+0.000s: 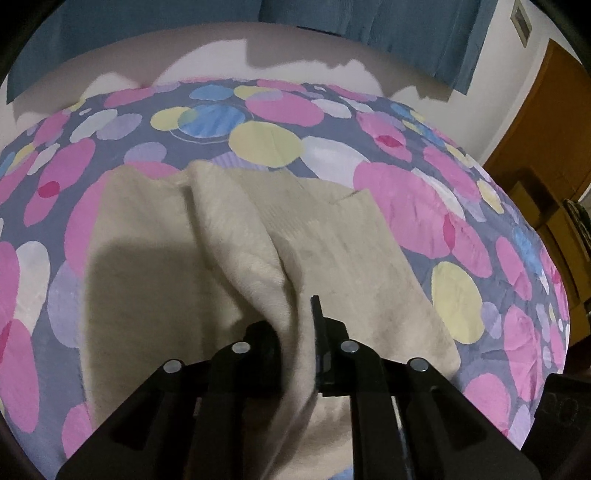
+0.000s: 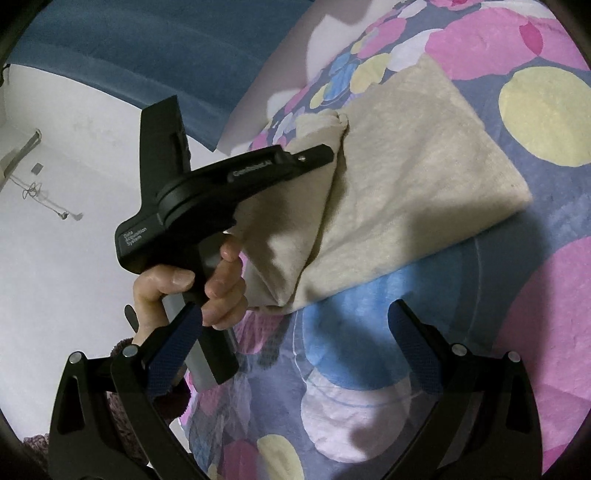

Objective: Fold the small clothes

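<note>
A beige fleecy garment (image 1: 343,236) lies on the bed. A long ridge of it rises toward my left gripper (image 1: 291,317), which is shut on that fold with the cloth pinched between its black fingers. The right wrist view shows the same garment (image 2: 424,166) partly folded over. The left gripper (image 2: 325,153) grips a bunched edge at its far left, held by a person's hand (image 2: 221,280). My right gripper (image 2: 295,314) stands wide open above the bedspread, just short of the garment's near corner, with nothing between its blue pads (image 2: 173,354).
The bedspread (image 1: 258,110) is grey-blue with large pink, yellow, blue and white dots. A blue curtain (image 1: 369,22) hangs behind the bed and a wooden door (image 1: 546,110) stands at the right. The bed's edge drops to a white floor (image 2: 55,258) on the left.
</note>
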